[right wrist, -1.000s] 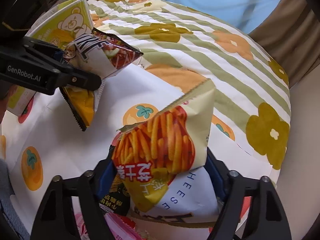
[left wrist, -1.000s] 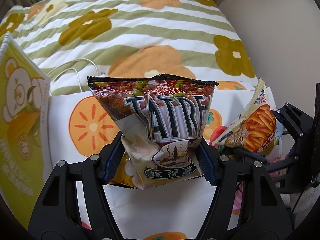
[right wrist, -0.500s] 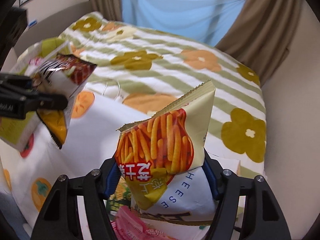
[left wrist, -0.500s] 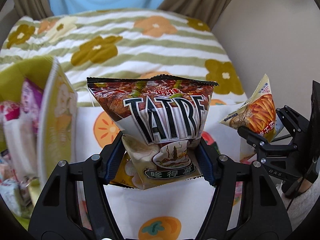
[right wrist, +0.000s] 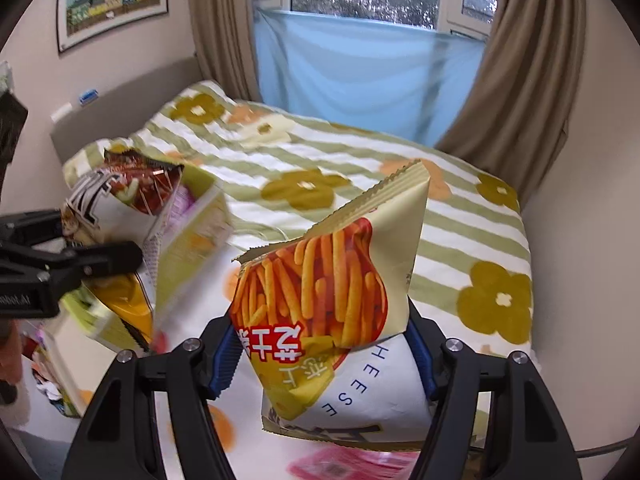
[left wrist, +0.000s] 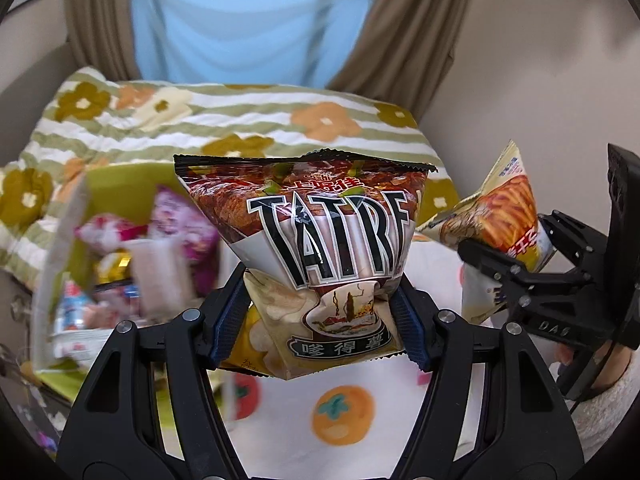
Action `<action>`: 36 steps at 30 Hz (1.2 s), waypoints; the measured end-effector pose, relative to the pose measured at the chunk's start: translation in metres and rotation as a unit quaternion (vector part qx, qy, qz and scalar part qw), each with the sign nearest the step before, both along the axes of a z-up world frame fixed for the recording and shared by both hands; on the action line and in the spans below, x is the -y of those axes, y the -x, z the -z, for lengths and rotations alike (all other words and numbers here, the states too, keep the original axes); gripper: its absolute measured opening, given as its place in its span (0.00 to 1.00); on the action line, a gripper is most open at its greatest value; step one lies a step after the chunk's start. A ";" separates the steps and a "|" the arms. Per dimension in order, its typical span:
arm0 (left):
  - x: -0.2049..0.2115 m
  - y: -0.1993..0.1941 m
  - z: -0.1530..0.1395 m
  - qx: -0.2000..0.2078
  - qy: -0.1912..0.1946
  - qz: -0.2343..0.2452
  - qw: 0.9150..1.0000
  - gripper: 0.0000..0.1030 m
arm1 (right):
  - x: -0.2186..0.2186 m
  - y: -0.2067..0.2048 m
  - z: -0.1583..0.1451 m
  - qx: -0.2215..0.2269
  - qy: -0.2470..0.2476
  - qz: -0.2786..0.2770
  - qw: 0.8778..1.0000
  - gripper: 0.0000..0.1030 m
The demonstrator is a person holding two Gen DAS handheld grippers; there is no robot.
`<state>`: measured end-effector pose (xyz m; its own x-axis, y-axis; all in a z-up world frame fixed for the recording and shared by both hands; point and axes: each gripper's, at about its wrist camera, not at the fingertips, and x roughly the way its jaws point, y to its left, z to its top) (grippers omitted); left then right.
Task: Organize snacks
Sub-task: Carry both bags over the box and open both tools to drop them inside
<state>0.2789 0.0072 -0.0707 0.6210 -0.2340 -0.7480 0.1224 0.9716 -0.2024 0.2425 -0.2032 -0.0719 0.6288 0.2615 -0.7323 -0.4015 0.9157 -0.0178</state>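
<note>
Two snack bags are held aloft above a bed spread with a green-and-white striped floral quilt (right wrist: 360, 168), each pinched near its lower end so the printed front faces forward. The left claw (left wrist: 320, 320) is clenched on a glossy brown-and-white crisp bag lettered in black (left wrist: 320, 240), its blue pads (left wrist: 226, 320) pressed into the crumpled lower half; a yellow packet (left wrist: 248, 344) shows just behind it, and whether that is gripped too cannot be told. The right claw (right wrist: 324, 360) is clamped on a cream-and-orange foil bag picturing potato sticks (right wrist: 332, 288), which stands tilted between the pads. To the left, a yellow-green carton printed with a bear, open at the top (left wrist: 108, 184), is seen blurred, already stuffed with pink, purple and white packets (left wrist: 160, 248); it appears to be the collection point, which would explain both bags being carried at its height. Below, a white cloth printed with orange fruit (left wrist: 344, 412) covers the near bed, with a pink packet (right wrist: 352, 464) left lying on it.
</note>
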 end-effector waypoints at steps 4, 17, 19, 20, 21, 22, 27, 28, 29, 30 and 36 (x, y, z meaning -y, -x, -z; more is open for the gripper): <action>-0.053 0.012 -0.012 0.009 0.000 -0.024 1.000 0.62 | -0.037 0.010 -0.023 0.009 -0.021 -0.002 1.000 0.63; -0.213 -0.027 0.008 -0.027 -0.042 -0.036 0.998 0.62 | -0.177 -0.003 -0.027 -0.010 -0.076 0.041 0.996 0.63; -0.226 -0.044 0.020 -0.040 -0.045 -0.025 0.998 0.62 | -0.198 -0.006 -0.021 -0.018 -0.081 0.052 0.995 0.63; -0.228 -0.050 0.025 -0.044 -0.048 -0.021 0.998 0.62 | -0.203 -0.007 -0.019 -0.022 -0.083 0.055 0.995 0.63; -0.233 -0.057 0.031 -0.050 -0.050 -0.016 0.997 0.63 | -0.209 -0.009 -0.016 -0.026 -0.085 0.060 0.994 0.63; -0.234 -0.064 0.037 -0.054 -0.051 -0.012 0.997 0.66 | -0.214 -0.011 -0.013 -0.030 -0.086 0.066 0.994 0.63; -0.238 -0.079 0.055 -0.059 -0.062 -0.011 0.996 0.99 | -0.228 -0.023 0.003 -0.059 -0.084 0.080 0.991 0.63; -0.238 -0.079 0.057 -0.058 -0.057 -0.009 0.997 0.99 | -0.229 -0.025 0.006 -0.064 -0.084 0.082 0.991 0.63; -0.238 -0.079 0.059 -0.061 -0.054 -0.008 0.997 0.99 | -0.229 -0.026 0.009 -0.067 -0.084 0.083 0.991 0.63; -0.240 -0.078 0.061 -0.063 -0.055 -0.010 0.996 0.99 | -0.231 -0.027 0.011 -0.070 -0.084 0.083 0.990 0.63; -0.245 -0.061 0.058 -0.056 -0.054 -0.044 0.996 0.99 | -0.235 -0.043 0.016 -0.084 -0.091 0.071 0.990 0.63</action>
